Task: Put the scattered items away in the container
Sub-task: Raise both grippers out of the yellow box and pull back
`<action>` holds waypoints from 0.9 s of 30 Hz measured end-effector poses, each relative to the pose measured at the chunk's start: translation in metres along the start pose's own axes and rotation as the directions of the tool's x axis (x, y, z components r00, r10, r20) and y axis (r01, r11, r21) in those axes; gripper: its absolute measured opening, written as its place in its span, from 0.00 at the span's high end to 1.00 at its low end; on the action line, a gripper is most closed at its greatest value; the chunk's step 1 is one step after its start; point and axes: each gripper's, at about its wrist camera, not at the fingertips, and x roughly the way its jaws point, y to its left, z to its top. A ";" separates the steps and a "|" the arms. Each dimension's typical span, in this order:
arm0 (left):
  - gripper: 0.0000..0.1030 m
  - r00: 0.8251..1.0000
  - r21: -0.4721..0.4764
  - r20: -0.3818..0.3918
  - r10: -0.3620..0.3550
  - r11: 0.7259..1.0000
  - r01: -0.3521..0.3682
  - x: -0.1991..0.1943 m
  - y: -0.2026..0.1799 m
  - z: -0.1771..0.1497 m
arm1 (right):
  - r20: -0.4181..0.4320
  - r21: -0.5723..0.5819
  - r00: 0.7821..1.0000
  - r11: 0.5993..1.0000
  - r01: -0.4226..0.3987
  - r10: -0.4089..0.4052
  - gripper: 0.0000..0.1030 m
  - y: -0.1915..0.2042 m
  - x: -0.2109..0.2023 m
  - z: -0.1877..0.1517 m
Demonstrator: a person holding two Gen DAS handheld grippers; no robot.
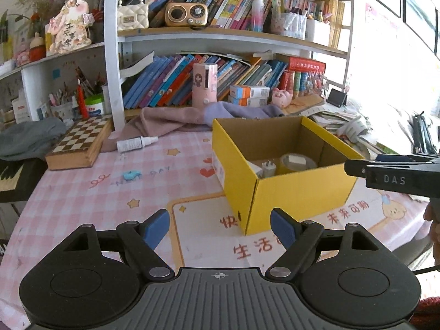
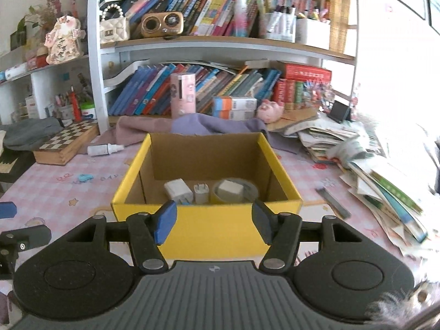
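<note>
1. Left gripper (image 1: 220,227) sat nearest the lens, jaws spread wide, nothing between the blue pads (image 1: 158,227).
2. Right gripper (image 2: 213,224) was also parted and empty, held just short of the yellow box (image 2: 209,231), pointing down into it at 12 o'clock.
3. Box contents, right wrist view: white charger (image 2: 178,191), small plug (image 2: 200,192), tape roll (image 2: 233,191). All lay on the floor near the front wall.
4. Still loose on the tablecloth (image 1: 82,206): dropper bottle (image 1: 136,143) at about 11 o'clock from my left gripper, well apart, lying flat, long axis roughly 9-to-3, cap toward 3; blue clip (image 1: 131,175) at 11 o'clock, nearer me than the bottle.
5. From the left gripper the box stood at 1 o'clock, so both leftovers lay on the left hand's side; the left was the nearer hand.
6. Dark flat strip (image 2: 332,202) lay at 2 o'clock from the right gripper, beside the box; I couldn't tell what it was.
7. My guess: left goes for the clip or the bottle, and its jaws should close across the bottle's short axis.
</note>
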 end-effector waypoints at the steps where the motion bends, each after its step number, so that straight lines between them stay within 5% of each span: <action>1: 0.20 1.000 0.002 -0.001 -0.002 1.000 0.002 -0.002 0.001 -0.002 | -0.001 0.003 1.000 1.000 0.007 -0.007 0.41 0.001 -0.004 -0.004; 27: 0.19 0.997 0.020 -0.081 -0.011 1.000 0.013 -0.043 0.023 -0.055 | -0.137 0.049 0.990 0.998 0.039 -0.032 0.25 0.036 -0.053 -0.072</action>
